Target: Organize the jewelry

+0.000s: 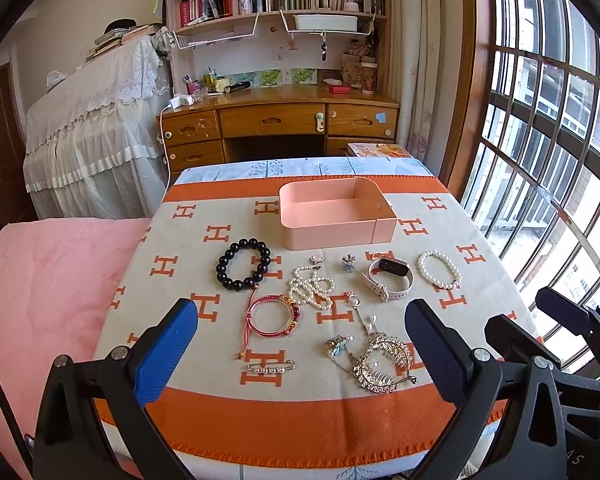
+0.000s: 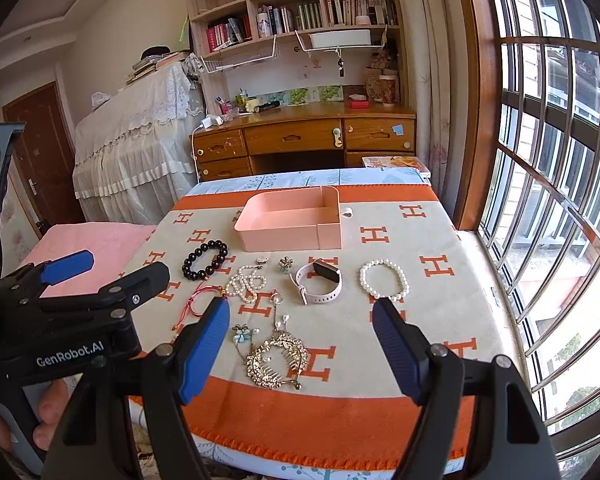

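Jewelry, left wrist view: we count one black bead bracelet, one white pearl bracelet, one tangled pearl strand, one red cord bracelet, one pearl pin, one rhinestone hair comb, one pink-strapped smartwatch and one small flower brooch, all lying apart on the orange H-patterned blanket.
Tray: one pink tray, nothing visible in it, just behind the row of jewelry.
Left gripper: we see it hovering low over the near pieces, jaws spread wide, nothing between them.

Jewelry, right wrist view: we count the same black bead bracelet, pearl bracelet, smartwatch and hair comb; the pearl pin is hidden.
Tray: one, beyond the jewelry.
Right gripper: raised above the near blanket edge, jaws wide apart, holding nothing.
Left gripper: beside ours at the left, fingers parted, a hand under its body.
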Motion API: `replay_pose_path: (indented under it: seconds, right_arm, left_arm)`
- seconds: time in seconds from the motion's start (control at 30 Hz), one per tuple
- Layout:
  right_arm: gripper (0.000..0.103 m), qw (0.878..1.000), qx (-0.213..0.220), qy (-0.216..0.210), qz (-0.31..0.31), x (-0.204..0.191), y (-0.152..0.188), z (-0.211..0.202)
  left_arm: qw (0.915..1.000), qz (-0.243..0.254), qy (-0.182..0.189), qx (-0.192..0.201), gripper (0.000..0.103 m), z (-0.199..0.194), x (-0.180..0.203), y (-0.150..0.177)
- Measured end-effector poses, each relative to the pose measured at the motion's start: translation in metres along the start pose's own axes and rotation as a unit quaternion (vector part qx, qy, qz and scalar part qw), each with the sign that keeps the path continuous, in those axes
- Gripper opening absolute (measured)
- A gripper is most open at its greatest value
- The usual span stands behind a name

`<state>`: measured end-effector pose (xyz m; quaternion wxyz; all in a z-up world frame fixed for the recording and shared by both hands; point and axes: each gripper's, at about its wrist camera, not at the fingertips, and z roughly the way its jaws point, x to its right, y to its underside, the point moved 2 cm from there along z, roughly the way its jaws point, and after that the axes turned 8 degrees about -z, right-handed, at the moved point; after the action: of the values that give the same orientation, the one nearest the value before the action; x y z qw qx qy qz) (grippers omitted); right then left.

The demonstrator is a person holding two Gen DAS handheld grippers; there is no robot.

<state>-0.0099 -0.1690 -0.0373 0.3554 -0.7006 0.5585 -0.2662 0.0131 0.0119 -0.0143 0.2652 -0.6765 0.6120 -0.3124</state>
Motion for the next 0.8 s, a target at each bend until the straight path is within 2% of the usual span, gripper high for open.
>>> replay_pose_path:
  seconds: [0.8]
  right_arm:
    - [0.075, 1.000, 0.001, -0.001, -0.001, -0.0027, 0.0002, 0.0003]
  left_arm:
    - [0.9998, -0.009, 0.008, -0.015, 0.102, 0.0029, -0.0054, 0.0036]
